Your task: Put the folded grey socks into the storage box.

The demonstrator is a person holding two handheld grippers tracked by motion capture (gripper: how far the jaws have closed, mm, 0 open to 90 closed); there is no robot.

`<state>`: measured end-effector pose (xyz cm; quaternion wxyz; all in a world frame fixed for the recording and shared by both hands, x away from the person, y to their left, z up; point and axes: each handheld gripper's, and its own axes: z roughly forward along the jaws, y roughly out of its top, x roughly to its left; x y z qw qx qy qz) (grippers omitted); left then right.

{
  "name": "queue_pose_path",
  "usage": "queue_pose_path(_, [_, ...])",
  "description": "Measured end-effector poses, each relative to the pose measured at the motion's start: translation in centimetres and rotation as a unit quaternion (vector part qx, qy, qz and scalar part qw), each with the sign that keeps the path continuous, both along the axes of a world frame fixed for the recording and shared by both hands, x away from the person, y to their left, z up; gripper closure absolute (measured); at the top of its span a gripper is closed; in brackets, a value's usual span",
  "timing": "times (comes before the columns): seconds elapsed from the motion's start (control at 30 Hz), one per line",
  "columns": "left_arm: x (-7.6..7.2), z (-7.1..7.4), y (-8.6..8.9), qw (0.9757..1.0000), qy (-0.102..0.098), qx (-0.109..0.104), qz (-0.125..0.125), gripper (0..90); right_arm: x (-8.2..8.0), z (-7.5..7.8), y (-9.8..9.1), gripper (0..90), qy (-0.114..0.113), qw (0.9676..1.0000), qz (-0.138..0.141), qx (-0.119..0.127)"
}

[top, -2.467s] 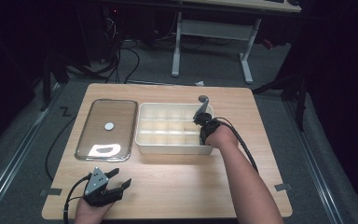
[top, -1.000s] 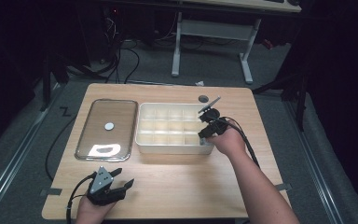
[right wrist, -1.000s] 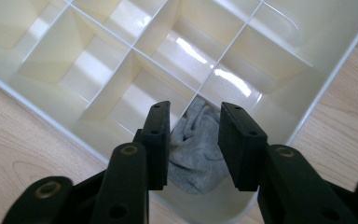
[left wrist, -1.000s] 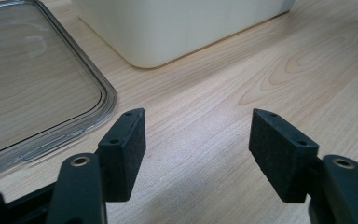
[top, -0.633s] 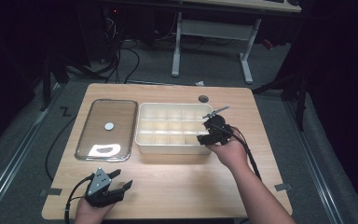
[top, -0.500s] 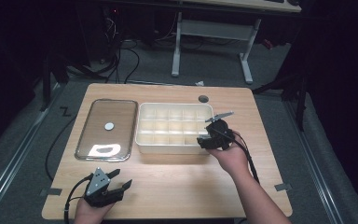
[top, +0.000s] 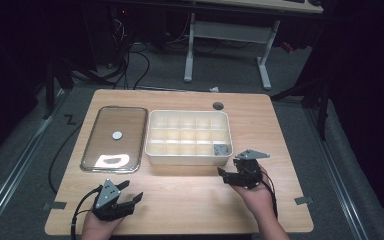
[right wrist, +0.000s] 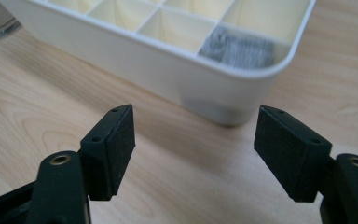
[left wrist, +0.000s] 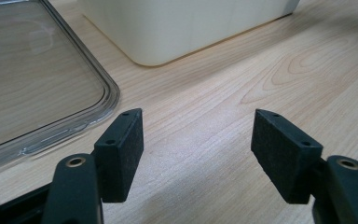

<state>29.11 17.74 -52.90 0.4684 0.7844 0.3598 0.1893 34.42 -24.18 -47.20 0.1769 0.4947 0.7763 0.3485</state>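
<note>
Table (top: 180, 195) edges are well away from both your hands in the high view, and bare wood lies open between your two grippers. Your right gripper (top: 236, 173) sits just beside the near right corner of the white tray (top: 187, 158), a little apart from its wall; its jaws have just been opening, they stand wide, and nothing is between them. The small grey piece (top: 221, 149) lies in the tray's near right compartment. Your left gripper (top: 125, 199) rests close to the near table edge, open and empty too. The clear lid (top: 114, 137) lies flat to the left of the tray, just beside it. Beyond the table you see grey carpet, cables and a white desk frame (top: 227, 35) in a dark room.

Left gripper view: your two black pads (left wrist: 121, 151) stand far apart over bare wood, holding nothing. The lid's rounded corner (left wrist: 65, 88) is near the left pad, and the tray wall (left wrist: 182, 23) is further ahead.

Right gripper view: your pads (right wrist: 109, 147) are spread wide, with only wood between them. The tray corner (right wrist: 223, 93) stands straight ahead, close but not touching, and the grey piece (right wrist: 240, 49) rests inside the corner compartment behind that wall.
</note>
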Motion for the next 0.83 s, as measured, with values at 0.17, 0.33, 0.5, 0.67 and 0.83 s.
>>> queue_pose_path(0.17, [-0.5, 0.1, -0.3, 0.9999, -0.012, 0.001, 0.007, 34.9, -1.4, -2.8, -1.0, 26.4, 0.000, 0.9996, -0.012, 0.025])
queue_pose_path(0.33, [-1.0, 0.4, -0.2, 0.9997, -0.018, -0.001, 0.013, 34.8, -5.0, -4.6, -1.2, 25.1, -0.023, 0.9982, -0.032, 0.044])
queue_pose_path(0.5, [-0.7, 0.5, 0.0, 0.9996, -0.019, -0.004, 0.021, 34.8, -6.1, -5.0, -1.7, 24.8, -0.034, 0.9985, -0.027, 0.032])
queue_pose_path(0.67, [-0.9, 0.6, 0.0, 0.9996, -0.024, 0.003, 0.010, 34.8, -5.8, -5.3, -1.9, 24.4, -0.032, 0.9983, -0.033, 0.038])
queue_pose_path(0.83, [-0.8, 0.5, 0.0, 0.9997, -0.025, 0.005, 0.001, 34.8, -5.7, -5.5, -1.7, 24.5, -0.029, 0.9983, -0.037, 0.035])
